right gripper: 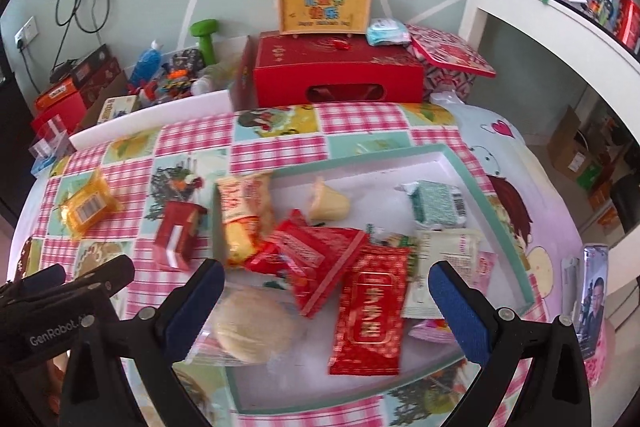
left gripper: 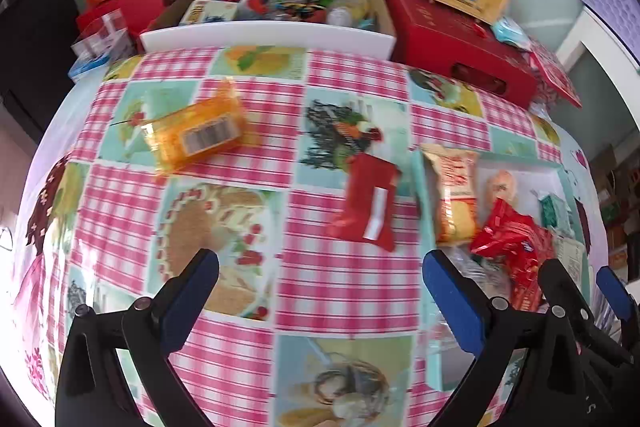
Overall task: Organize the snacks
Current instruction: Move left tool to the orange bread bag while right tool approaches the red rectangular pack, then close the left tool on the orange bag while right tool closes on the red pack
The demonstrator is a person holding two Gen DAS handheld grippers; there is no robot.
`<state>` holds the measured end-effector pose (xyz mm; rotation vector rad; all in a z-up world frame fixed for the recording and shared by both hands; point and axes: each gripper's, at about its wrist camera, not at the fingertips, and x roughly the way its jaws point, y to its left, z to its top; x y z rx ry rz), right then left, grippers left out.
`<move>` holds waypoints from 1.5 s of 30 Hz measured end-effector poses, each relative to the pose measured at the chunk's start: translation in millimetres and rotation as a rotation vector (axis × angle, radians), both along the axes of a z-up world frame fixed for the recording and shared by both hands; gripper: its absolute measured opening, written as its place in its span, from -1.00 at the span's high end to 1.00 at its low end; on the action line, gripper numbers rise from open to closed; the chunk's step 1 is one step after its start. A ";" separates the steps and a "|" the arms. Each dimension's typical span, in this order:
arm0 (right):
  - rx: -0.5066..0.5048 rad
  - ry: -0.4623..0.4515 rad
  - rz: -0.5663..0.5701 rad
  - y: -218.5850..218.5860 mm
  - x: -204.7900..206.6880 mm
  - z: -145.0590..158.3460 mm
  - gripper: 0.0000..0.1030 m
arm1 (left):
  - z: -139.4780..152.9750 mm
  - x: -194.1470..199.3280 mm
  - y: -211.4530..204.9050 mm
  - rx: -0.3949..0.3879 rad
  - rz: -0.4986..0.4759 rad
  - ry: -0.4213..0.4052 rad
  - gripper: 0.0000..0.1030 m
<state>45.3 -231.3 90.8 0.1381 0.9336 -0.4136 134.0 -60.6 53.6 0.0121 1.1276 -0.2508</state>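
- Covering the table, a pink gingham oilcloth (left gripper: 344,291) with food pictures carries everything.
- A shallow teal-rimmed white cardboard tray (right gripper: 508,223) holds most snack packets (a red foil one (right gripper: 368,307) lies nearest).
- An orange plastic packet (left gripper: 196,135) and a small red packet (left gripper: 368,203) lie outside, well apart.
- Left gripper (left gripper: 320,283) and right gripper (right gripper: 326,291) both gape wide, empty.

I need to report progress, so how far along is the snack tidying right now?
Mostly done: the tray already holds most packets, including the green packet. Nothing is in hand: the left gripper and right gripper are both open and empty. Left on the tablecloth: the orange packet and the red packet.
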 end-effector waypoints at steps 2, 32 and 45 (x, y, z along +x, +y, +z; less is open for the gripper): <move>-0.007 0.001 0.021 11.5 4.9 -0.5 -1.00 | -0.5 3.7 10.2 0.006 0.021 -0.001 -0.97; 0.147 -0.043 0.164 76.4 58.7 -21.3 -0.88 | -16.8 79.2 104.9 -0.079 0.177 0.042 -0.97; 0.218 0.135 0.211 78.7 127.9 -35.4 -0.40 | -23.6 145.5 111.7 -0.110 0.133 0.185 -0.97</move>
